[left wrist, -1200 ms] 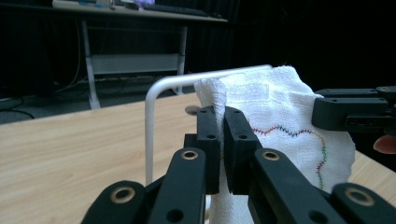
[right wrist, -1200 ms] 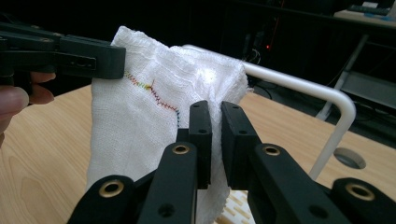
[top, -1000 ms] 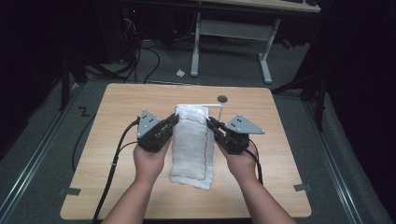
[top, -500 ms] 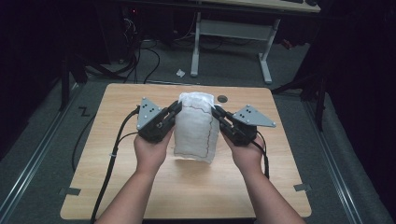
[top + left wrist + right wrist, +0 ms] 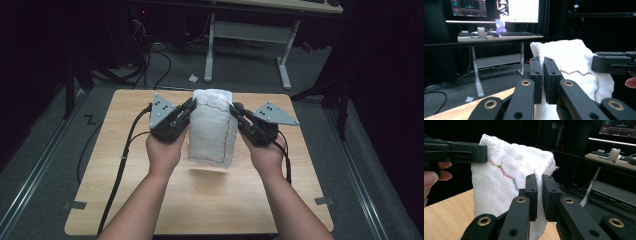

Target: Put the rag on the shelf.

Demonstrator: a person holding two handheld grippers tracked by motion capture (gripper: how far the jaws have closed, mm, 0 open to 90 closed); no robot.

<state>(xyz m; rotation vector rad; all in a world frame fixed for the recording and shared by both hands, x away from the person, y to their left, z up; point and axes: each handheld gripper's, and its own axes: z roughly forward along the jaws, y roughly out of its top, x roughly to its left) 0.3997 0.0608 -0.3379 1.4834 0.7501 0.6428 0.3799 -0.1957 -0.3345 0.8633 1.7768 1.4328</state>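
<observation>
The table [image 5: 150, 200] filled the middle of the high view, its wooden top bare apart from the shadow under the cloth. The towel [image 5: 212, 127], white with a multicoloured stitched line near its edge, hung at the centre of that view, clear of the wood, its lower edge loose above the table.

The left gripper [image 5: 187, 107] sat just left of the towel's top, the right gripper [image 5: 235, 109] just right of it, each held in a hand coming up from the bottom of the frame. In the left gripper view the left gripper [image 5: 543, 80] had its jaws pressed nearly together at the frame's centre with the towel's corner pinched between them, the fabric rising behind. In the right gripper view the right gripper [image 5: 539, 195] was likewise closed on the towel's other top corner.

The main risk appeared to be a slipped corner: each grip looked to catch only a narrow strip of thick terry, so pulling the hands apart or a quick swing could drag the fabric out and let the towel swing down on one side. A smaller risk was the free lower edge dragging on the wood and folding under unevenly if the towel were lowered crooked.
</observation>
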